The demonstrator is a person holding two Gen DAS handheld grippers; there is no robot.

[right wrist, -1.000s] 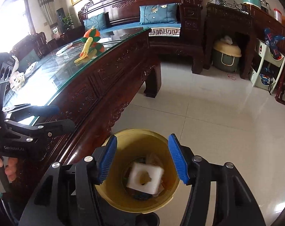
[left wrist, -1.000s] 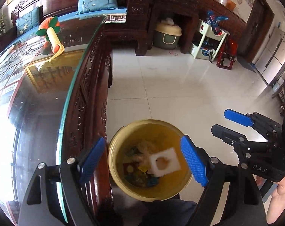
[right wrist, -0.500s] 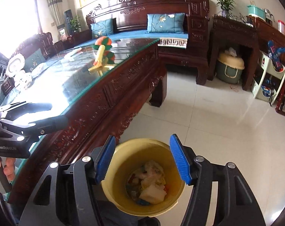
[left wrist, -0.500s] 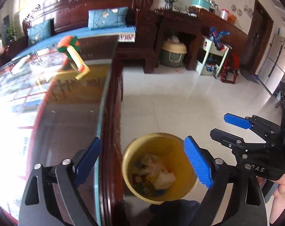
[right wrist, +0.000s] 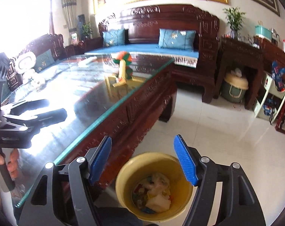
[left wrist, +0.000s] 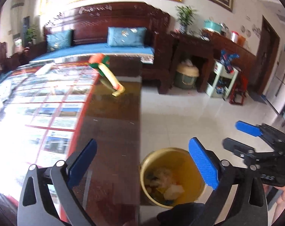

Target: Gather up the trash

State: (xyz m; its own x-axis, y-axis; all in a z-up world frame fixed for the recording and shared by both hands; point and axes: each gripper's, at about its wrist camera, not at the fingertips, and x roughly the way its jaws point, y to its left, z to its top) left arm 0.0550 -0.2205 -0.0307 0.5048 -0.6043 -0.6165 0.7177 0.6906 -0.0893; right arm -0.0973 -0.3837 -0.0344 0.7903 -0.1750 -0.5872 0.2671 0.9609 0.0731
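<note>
1. Since the earlier frames, both grippers were lifted away from the yellow bin (right wrist: 153,186), and the white foam piece (right wrist: 158,201) seen between the right fingers was now lying inside it.
2. The left gripper (left wrist: 142,167) was seen with its jaws opening wide, nothing between them, partly over the glass-topped table (left wrist: 108,131).
3. The right gripper (right wrist: 142,162) was likewise spreading, its blue pads (right wrist: 184,163) clear of any object, above the bin.
4. The bin was stood on the tiled floor (right wrist: 208,131) just beside the table, with mixed trash (right wrist: 151,190) at its bottom.
5. An orange and green toy (right wrist: 123,66) was left upright on the table, well apart from both grippers.
</note>
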